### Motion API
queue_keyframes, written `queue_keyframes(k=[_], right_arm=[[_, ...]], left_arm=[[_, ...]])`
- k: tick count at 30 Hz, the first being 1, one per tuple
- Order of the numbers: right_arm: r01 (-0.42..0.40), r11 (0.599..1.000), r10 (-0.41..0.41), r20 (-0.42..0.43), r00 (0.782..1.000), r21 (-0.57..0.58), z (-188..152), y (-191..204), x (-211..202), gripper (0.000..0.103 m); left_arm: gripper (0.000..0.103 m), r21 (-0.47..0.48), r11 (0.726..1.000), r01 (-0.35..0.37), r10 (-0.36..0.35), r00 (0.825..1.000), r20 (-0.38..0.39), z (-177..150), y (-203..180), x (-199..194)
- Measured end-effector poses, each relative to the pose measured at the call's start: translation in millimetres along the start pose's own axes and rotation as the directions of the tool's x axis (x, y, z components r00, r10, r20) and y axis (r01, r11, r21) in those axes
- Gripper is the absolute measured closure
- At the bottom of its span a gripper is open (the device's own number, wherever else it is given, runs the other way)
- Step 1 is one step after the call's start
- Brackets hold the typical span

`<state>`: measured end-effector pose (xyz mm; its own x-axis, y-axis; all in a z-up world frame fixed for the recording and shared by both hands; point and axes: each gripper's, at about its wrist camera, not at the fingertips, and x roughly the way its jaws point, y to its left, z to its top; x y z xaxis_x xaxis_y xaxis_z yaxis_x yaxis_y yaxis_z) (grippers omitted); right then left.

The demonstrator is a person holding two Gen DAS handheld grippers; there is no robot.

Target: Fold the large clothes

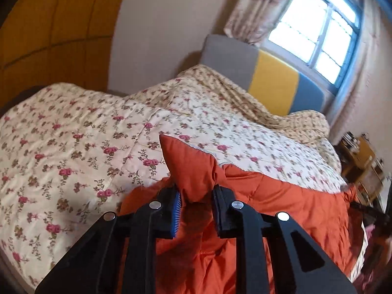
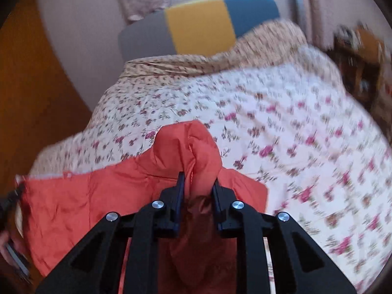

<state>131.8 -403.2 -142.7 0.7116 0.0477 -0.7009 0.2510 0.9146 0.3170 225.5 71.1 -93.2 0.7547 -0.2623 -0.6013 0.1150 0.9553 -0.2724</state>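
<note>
Here, orange garment (image 1: 269, 196) on bed (image 1: 73, 147)

Both wrist views close over the bed (image 1: 73, 147), toward the headboard (image 2: 196, 31).

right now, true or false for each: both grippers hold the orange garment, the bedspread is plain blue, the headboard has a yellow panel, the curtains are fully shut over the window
1. Both grippers hold the orange garment. True: the left gripper and the right gripper each pinch a bunch of the garment.
2. The bedspread is plain blue. False: the bedspread is cream with red flowers.
3. The headboard has a yellow panel. True: the headboard runs grey, yellow, blue.
4. The curtains are fully shut. False: the curtains hang aside, and the window shows bright.
</note>
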Motion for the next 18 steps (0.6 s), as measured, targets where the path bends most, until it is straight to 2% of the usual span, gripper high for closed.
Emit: queue_keyframes(k=[5, 8, 11, 18], right_arm=[[0.039, 0.998, -0.039, -0.018, 0.999, 0.043, 0.0, -7.7, 35.9, 0.079], [0.09, 0.996, -0.09, -0.017, 0.996, 0.002, -6.2, -5.0, 50.0, 0.072], [0.126, 0.991, -0.126, -0.012, 0.992, -0.035, -12.2, -3.1, 64.0, 0.069], [0.147, 0.988, -0.147, 0.005, 0.989, -0.038, -17.8, -5.0, 82.9, 0.067]], left_arm=[[0.082, 0.055, 0.994, -0.099, 0.101, 0.994, -0.031, -6.8, -8.2, 39.5], [0.081, 0.084, 0.987, -0.137, 0.141, 0.989, -0.048, -16.9, -8.1, 58.7], [0.079, 0.108, 0.983, -0.149, 0.155, 0.987, -0.048, -25.2, -6.1, 70.8], [0.073, 0.053, 0.992, -0.116, 0.12, 0.99, -0.07, -31.9, 6.0, 91.0]])
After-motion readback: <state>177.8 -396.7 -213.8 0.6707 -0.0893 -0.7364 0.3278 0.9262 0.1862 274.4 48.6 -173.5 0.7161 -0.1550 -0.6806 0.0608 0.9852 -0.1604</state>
